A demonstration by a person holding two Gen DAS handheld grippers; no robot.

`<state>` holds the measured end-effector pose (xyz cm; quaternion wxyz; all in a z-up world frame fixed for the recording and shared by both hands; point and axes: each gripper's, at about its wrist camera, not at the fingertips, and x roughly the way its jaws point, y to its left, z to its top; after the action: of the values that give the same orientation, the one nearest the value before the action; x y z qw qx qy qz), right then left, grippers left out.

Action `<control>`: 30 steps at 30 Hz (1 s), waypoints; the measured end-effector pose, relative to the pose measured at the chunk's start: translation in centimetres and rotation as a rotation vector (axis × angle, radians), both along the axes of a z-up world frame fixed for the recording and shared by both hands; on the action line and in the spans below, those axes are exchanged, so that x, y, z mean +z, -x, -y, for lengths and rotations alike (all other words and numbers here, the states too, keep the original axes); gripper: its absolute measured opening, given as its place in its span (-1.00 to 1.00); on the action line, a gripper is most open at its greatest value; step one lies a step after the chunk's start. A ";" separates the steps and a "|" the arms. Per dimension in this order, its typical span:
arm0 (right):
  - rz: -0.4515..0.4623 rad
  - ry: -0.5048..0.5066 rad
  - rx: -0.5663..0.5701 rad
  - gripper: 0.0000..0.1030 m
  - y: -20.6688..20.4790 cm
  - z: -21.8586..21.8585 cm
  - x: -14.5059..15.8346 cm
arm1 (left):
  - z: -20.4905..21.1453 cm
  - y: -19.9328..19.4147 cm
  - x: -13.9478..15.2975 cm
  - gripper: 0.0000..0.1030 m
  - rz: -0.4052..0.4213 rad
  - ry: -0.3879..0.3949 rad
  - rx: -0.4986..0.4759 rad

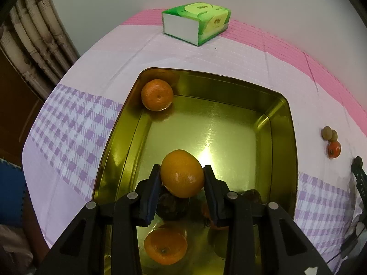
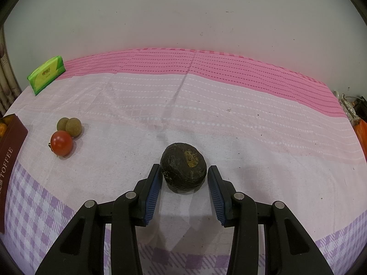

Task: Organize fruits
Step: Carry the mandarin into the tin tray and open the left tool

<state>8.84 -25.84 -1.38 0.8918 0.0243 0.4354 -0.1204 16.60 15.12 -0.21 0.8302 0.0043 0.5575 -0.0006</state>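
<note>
My left gripper (image 1: 181,168) is shut on an orange (image 1: 182,174), held low over the gold tin (image 1: 291,137). Two more oranges lie in the tin, one in the far left corner (image 1: 157,97) and one near the front (image 1: 165,245). A dark fruit (image 1: 169,206) sits under the held orange. In the right wrist view a dark round fruit (image 2: 183,167) rests on the cloth between the fingers of my right gripper (image 2: 184,168). The left pad (image 2: 153,183) is at its skin and a thin gap shows at the right pad. A red tomato (image 2: 61,143) and two brown longans (image 2: 73,126) lie to the left.
A green tissue pack (image 1: 197,21) stands at the back of the pink and lilac tablecloth (image 2: 206,105). The tin's maroon side (image 2: 9,155) rises at the left edge of the right wrist view. Clutter (image 2: 353,110) sits past the table's right end. A wall runs behind.
</note>
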 end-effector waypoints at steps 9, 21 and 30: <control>0.000 0.001 0.000 -0.17 0.0 0.1 0.0 | -0.1 -0.4 -0.4 -0.36 -0.010 0.003 0.004; 0.000 0.001 -0.001 -0.16 0.0 0.0 0.0 | 0.0 -0.6 -0.7 -0.36 -0.018 0.012 -0.002; 0.000 0.000 0.000 -0.16 0.0 0.1 -0.1 | -0.1 0.2 0.3 -0.13 0.008 0.012 -0.002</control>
<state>8.88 -25.96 -1.44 0.8918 0.0244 0.4353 -0.1206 16.43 15.25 0.12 0.8325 0.0001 0.5540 -0.0049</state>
